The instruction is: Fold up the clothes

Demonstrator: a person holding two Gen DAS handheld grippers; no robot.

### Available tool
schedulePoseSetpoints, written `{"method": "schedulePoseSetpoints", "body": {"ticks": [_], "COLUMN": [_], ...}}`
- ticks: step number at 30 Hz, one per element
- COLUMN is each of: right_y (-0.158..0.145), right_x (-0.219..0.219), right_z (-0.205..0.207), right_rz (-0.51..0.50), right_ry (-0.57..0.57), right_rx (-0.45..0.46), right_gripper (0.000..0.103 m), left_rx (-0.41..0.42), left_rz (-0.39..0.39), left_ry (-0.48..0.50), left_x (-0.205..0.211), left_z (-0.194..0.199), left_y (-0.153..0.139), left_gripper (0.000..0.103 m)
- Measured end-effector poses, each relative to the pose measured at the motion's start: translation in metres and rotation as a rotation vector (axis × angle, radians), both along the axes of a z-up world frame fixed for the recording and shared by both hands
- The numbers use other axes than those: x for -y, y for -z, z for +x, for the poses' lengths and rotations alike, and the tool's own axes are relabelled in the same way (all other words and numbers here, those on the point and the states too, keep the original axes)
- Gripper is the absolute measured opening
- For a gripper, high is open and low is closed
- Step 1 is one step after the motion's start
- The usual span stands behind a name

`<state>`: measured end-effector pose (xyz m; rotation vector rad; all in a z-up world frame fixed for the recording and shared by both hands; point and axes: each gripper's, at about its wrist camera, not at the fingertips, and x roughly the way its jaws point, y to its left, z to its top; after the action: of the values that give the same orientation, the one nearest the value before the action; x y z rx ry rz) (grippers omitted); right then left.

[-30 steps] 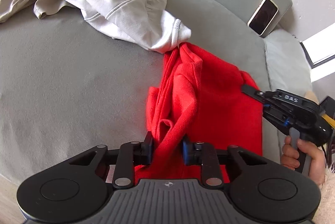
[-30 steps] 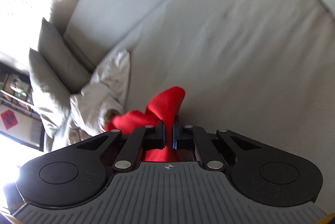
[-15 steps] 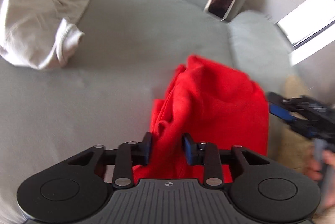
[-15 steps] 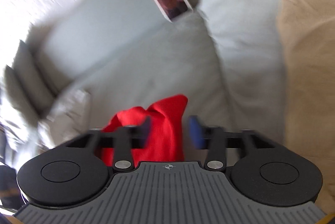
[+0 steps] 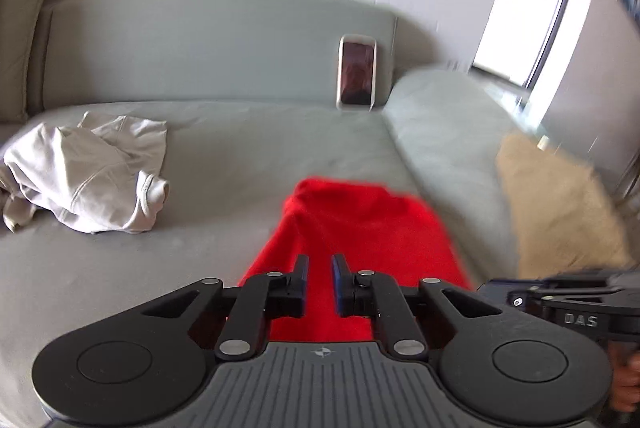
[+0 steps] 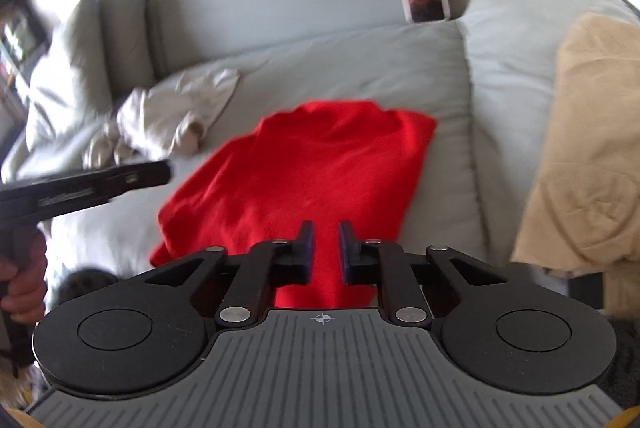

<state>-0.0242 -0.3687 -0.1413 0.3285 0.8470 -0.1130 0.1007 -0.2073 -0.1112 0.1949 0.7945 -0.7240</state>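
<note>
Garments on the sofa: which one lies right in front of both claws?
The red garment, spread just ahead of the left claw and right claw. The cream garment lies crumpled, off to the left, apart from it.

Plain bright red garment (image 6: 304,164) on a pale grey-green sofa (image 5: 208,40) — beside it an off-white garment (image 5: 88,172), a tan cushion (image 6: 592,132), black grippers.

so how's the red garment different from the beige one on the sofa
The red garment is bright red; the beige garment is pale. The red garment lies spread fairly flat near both grippers, while the beige garment sits crumpled in a heap farther left. The red garment lies between the open left gripper and right gripper fingers; the beige garment is untouched. Both rest on the grey sofa.
</note>
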Motion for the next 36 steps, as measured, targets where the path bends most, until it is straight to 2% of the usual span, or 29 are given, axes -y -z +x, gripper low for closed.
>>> {"method": "schedulePoseSetpoints", "body": {"ticks": [2,4,6,7,9,10,12,13,14,17,18,19,20,21,25,28,30,33,35,36], "right_y": [0.019,0.029,0.026,0.022,0.011,0.002,-0.019,-0.030,-0.040,-0.070,-0.074,-0.076,-0.073,-0.068,-0.030,-0.002,0.014,0.032,0.041,0.046], "right_x": [-0.013,-0.021,-0.023,-0.018,-0.005,0.002,0.016,0.024,0.030,0.048,0.056,0.063,0.072,0.081,0.111,0.127,0.135,0.150,0.158,0.163], "right_z": [0.006,0.000,-0.010,-0.016,-0.029,-0.035,-0.049,-0.056,-0.060,-0.065,-0.063,-0.060,-0.054,-0.047,-0.013,0.005,0.017,0.033,0.045,0.051], "right_rz": [-0.051,-0.095,-0.108,-0.072,0.017,0.059,0.143,0.184,0.206,0.232,0.232,0.229,0.222,0.213,0.258,0.362,0.392,0.424,0.455,0.472], "right_ry": [-0.063,-0.097,-0.106,-0.088,-0.044,-0.032,-0.015,-0.007,0.000,0.028,0.048,0.072,0.111,0.156,0.302,0.347,0.372,0.401,0.412,0.420], "right_rx": [-0.087,-0.132,-0.164,-0.177,-0.195,-0.176,-0.116,-0.085,-0.061,0.009,0.033,0.057,0.063,0.061,0.012,0.001,-0.007,0.010,0.016,0.013], "right_gripper": [0.019,0.018,0.018,0.018,0.024,0.026,0.033,0.045,0.050,0.056,0.058,0.065,0.074,0.076,0.070,0.070,0.068,0.057,0.044,0.044], "left_rx": [-0.120,-0.194,-0.198,-0.219,-0.242,-0.246,-0.227,-0.210,-0.194,-0.157,-0.148,-0.139,-0.129,-0.117,-0.116,-0.142,-0.161,-0.182,-0.223,-0.248], "left_rz": [0.112,0.149,0.166,0.167,0.157,0.147,0.117,0.100,0.091,0.048,0.030,0.011,-0.008,-0.024,0.001,0.011,0.017,0.017,0.012,0.004], "left_ry": [-0.049,-0.083,-0.068,-0.068,-0.053,-0.034,0.010,0.032,0.047,0.085,0.090,0.087,0.082,0.074,0.012,-0.005,-0.021,-0.047,-0.063,-0.068], "left_x": [0.005,0.002,-0.002,-0.005,-0.012,-0.015,-0.017,-0.019,-0.017,-0.011,-0.008,-0.004,0.001,0.007,0.038,0.060,0.073,0.086,0.090,0.092], "left_z": [0.008,0.008,0.006,0.007,0.005,0.003,-0.004,-0.008,-0.010,-0.008,-0.005,0.000,0.005,0.012,0.051,0.078,0.097,0.129,0.146,0.154], "left_y": [0.029,0.049,0.046,0.041,0.030,0.022,0.005,-0.006,-0.016,-0.043,-0.049,-0.054,-0.057,-0.059,-0.047,-0.032,-0.020,0.005,0.020,0.027], "left_gripper": [0.010,0.004,0.004,0.005,0.007,0.010,0.022,0.026,0.028,0.041,0.052,0.068,0.077,0.083,0.080,0.080,0.080,0.078,0.075,0.074]}}
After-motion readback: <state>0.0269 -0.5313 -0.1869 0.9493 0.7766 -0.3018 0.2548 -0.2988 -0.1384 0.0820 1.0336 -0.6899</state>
